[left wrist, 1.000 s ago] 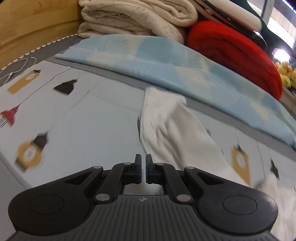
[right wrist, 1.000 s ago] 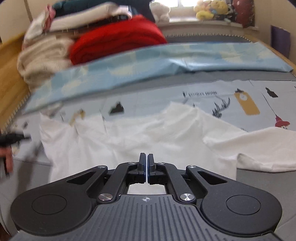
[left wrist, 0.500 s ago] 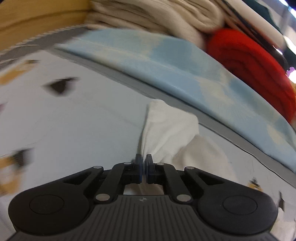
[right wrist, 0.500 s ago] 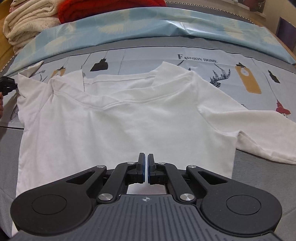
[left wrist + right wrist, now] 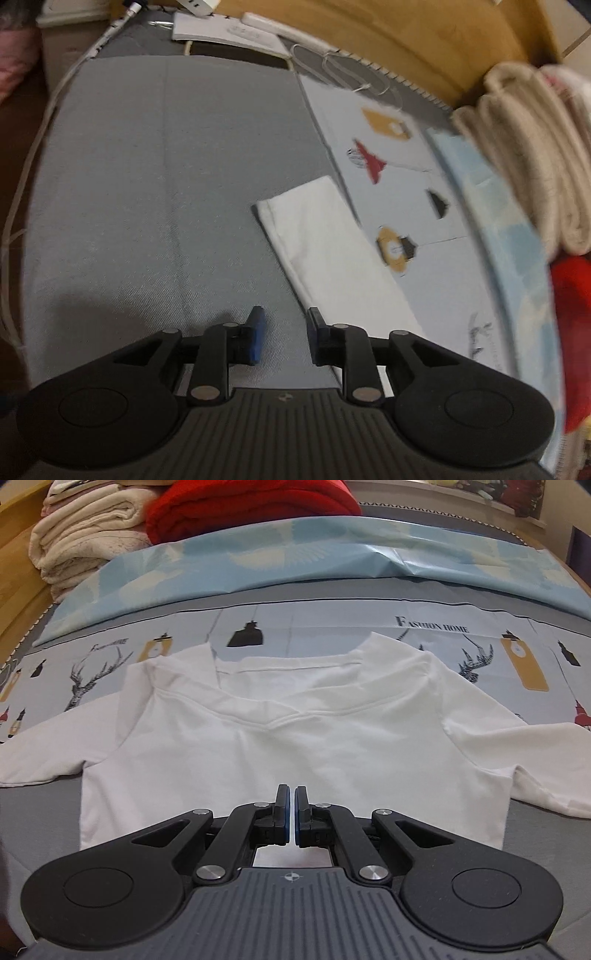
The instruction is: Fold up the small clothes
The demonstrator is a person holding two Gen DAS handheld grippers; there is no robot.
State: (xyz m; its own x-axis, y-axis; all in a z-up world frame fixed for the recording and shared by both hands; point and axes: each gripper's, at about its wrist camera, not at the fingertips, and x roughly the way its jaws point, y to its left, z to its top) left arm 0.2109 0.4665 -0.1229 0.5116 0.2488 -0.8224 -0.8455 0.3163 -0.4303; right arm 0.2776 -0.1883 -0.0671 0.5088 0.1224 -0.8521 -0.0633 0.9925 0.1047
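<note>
A small white T-shirt lies flat on the bed, collar far from me, both sleeves spread out. My right gripper is shut over the shirt's near hem; white cloth shows under the jaws, and I take it as gripped. In the left wrist view the shirt's left sleeve lies flat on the grey sheet. My left gripper is open and empty, just above the sheet beside the sleeve's near edge.
A printed light-blue mat lies under the shirt's upper part. Behind it are a blue patterned cover, a folded cream blanket and a red blanket. Papers and white cables lie by the wooden bed frame.
My left gripper has let go of the sleeve, opened, and swung left over the grey sheet. The sleeve now lies flat. My right gripper stays shut; the shirt has been pulled flat.
</note>
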